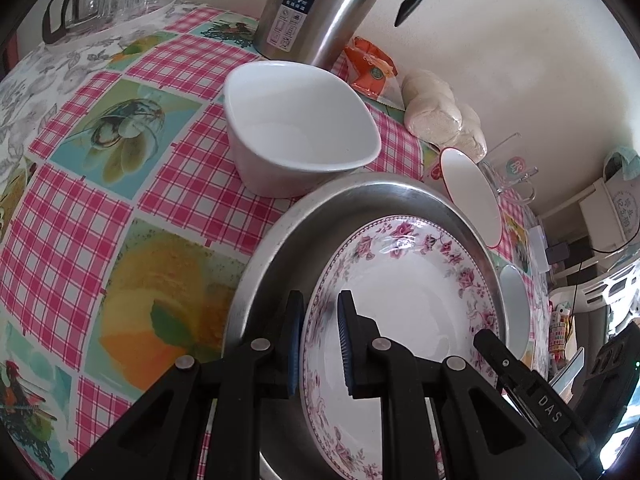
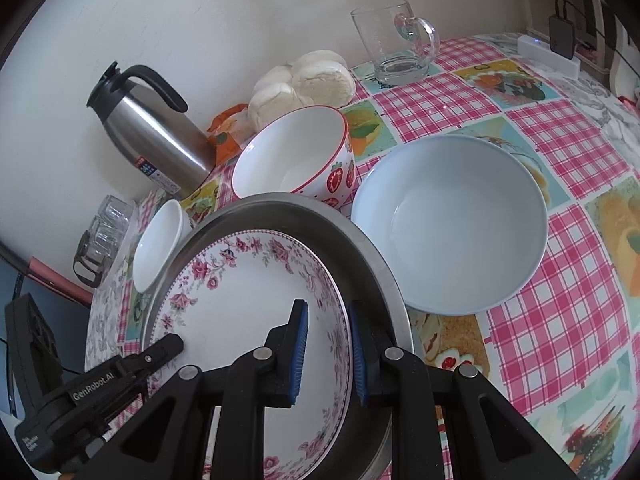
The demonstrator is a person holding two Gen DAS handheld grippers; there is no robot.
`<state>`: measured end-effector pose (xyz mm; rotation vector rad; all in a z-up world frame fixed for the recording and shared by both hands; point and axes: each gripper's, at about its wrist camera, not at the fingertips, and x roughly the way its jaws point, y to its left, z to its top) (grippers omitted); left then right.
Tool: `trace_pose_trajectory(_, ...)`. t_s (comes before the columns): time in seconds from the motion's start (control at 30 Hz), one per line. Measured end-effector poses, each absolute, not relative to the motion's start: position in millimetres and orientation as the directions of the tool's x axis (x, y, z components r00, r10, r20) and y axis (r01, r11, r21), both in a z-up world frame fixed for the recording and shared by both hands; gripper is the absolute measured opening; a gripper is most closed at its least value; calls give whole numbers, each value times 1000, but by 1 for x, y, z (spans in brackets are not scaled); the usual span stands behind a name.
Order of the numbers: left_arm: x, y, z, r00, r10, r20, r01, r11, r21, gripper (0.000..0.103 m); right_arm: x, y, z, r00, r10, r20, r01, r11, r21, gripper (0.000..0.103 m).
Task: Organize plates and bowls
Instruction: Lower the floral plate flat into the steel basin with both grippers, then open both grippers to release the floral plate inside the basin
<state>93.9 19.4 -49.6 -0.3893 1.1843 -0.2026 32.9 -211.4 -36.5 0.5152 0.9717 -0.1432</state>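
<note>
A white plate with a pink floral rim [image 1: 416,304] [image 2: 240,304] lies inside a round steel pan [image 1: 288,232] [image 2: 360,240]. Whether it rests on the pan's bottom I cannot tell. My left gripper [image 1: 320,340] is shut on the plate's left rim, one blue pad on each face. My right gripper [image 2: 329,354] is shut on the opposite rim in the same way. Around the pan stand a white squarish bowl [image 1: 300,128] [image 2: 160,248], a strawberry-patterned bowl [image 2: 296,156] [image 1: 472,196] and a wide pale blue bowl [image 2: 452,224].
A steel thermos [image 1: 320,8] [image 2: 152,132], an orange packet [image 1: 370,66] and a bag of buns [image 2: 304,80] line the wall. A glass mug [image 2: 400,40] stands at the back right, a glass pot with tumblers [image 1: 80,4] at the back left. The checked tablecloth [image 1: 120,208] covers the table.
</note>
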Motion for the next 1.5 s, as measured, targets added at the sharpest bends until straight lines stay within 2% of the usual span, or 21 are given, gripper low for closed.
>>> trace_pose_trajectory(0.37, 94, 21, -48, 371, -345, -862, -64, 917, -395, 16, 33, -205, -36, 551, 98, -829, 308, 899, 311, 22)
trace_pose_trajectory(0.67, 94, 19, -48, 354, -351, -867, -56, 917, -394, 27, 35, -204, -36, 543, 99, -834, 302, 903, 304, 25)
trace_pose_trajectory(0.8, 93, 20, -43, 349, -359, -866, -66, 912, -405, 34, 34, -206, -34, 533, 112, -838, 306, 898, 315, 32)
trace_pose_trajectory(0.87, 92, 21, -37, 365, -360, -859, -57, 912, -406, 36, 32, -207, -32, 538, 114, -835, 307, 896, 320, 33)
trace_pose_trajectory(1.2, 87, 24, -13, 414, -341, -844, -32, 921, -388, 37, 26, -209, -16, 570, 84, -817, 301, 904, 304, 33)
trace_pose_trajectory(1.37, 84, 23, -2, 440, -313, -842, -20, 934, -358, 51, 23, -207, 1, 608, 68, -791, 281, 913, 295, 35)
trace_pose_trajectory(1.43, 83, 23, 1, 443, -297, -846, -20, 940, -341, 59, 21, -205, 8, 616, 44, -787, 280, 921, 271, 46)
trace_pose_trajectory(1.5, 83, 22, 1, 443, -284, -850, -19, 945, -326, 65, 21, -202, 13, 620, 22, -784, 275, 930, 244, 54)
